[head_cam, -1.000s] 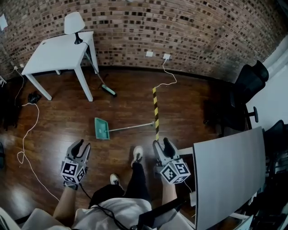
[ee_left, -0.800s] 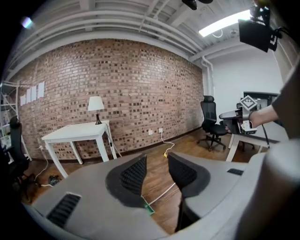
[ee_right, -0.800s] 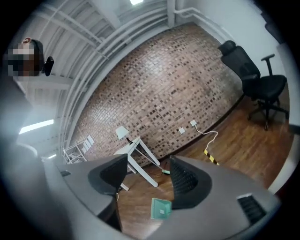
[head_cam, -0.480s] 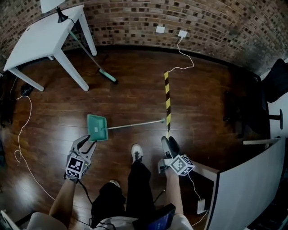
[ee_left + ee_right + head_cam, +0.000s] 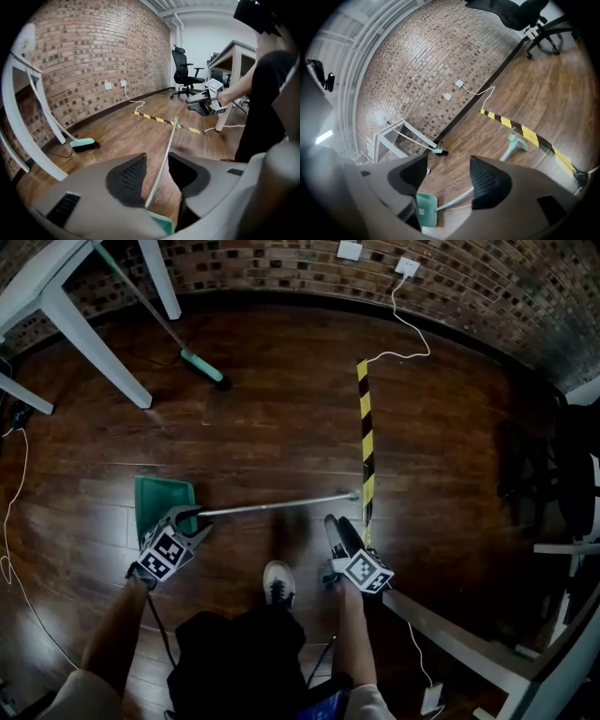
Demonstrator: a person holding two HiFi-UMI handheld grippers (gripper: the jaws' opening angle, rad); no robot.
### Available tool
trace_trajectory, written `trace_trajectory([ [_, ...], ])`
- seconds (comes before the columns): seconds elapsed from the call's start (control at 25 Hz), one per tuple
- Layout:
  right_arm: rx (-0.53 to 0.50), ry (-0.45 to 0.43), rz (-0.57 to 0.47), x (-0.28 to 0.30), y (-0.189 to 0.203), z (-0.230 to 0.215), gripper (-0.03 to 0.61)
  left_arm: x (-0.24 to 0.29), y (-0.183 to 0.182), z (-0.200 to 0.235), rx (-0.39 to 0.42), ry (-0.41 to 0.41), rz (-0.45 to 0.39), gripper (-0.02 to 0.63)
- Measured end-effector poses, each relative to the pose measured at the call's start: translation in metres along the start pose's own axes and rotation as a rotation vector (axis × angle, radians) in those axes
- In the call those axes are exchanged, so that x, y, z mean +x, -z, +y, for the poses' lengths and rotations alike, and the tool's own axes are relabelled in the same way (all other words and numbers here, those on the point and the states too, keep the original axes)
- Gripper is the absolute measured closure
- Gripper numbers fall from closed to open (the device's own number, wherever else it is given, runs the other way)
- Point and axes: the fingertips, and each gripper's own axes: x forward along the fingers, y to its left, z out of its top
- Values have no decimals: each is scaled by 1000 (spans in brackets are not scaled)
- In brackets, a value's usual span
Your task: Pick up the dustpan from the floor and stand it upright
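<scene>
Two tongs: one in each hand, both low over the wooden floor point(image 5: 262, 427).
Left tongs point(image 5: 187, 519): jaws apart, astride the handle point(image 5: 281, 504) just beside the pan end. The rod runs through the gap and is not clamped, with open space on its right in the left gripper view.
Right tongs point(image 5: 337, 524): jaws wide apart with nothing between them. They are near the handle's far end but clear of it.
Dustpan point(image 5: 161, 502): green, lying flat on the floor in front of the person's left side. Its long handle stretches across toward the tape point(image 5: 365, 418).
Handle tip: a green cap right at the tape; whether it touches cannot be told.
Tape: a yellow-and-black strip running from near the wall point(image 5: 469, 277) toward the person.
Broom point(image 5: 202, 367): green head on the floor, stick leaning up against the worktop point(image 5: 56, 296).
Worktop: white, standing by the wall, well apart from the Dustpan.
Wall: brick, with two sockets and a white cable point(image 5: 405, 329) trailing down to the floor.
Shoe point(image 5: 278, 582): between the two tongs, just behind the handle.
</scene>
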Motion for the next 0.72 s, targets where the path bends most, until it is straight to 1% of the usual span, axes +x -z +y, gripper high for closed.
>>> trace_trajectory([
  [0.08,33,-10,3,23,22,-29,287,41,31,1,48,23,62,459],
  [0.12,57,-15,4,32,34,-43,273,59,46,-1,71,36,94,459],
  [0.16,79,-18,4,42,44,-58,272,77,60,-4,93,49,123,460],
  [0.28,98,-33,1,72,61,-94,272,125,95,-8,128,86,182,459],
  [0.32,91,-41,4,83,65,-100,257,138,106,-9,129,100,196,459],
  [0.4,73,-46,15,104,72,-110,252,160,126,-11,121,124,224,459],
  [0.48,73,-29,16,120,79,-119,247,176,144,-9,113,134,253,459],
  [0.56,90,-13,10,132,83,-128,247,188,160,-5,106,126,286,459],
  [0.64,96,-15,15,139,86,-130,247,196,175,-3,110,112,322,459],
  [0.72,67,-33,40,146,90,-125,249,201,187,-1,135,96,350,459],
])
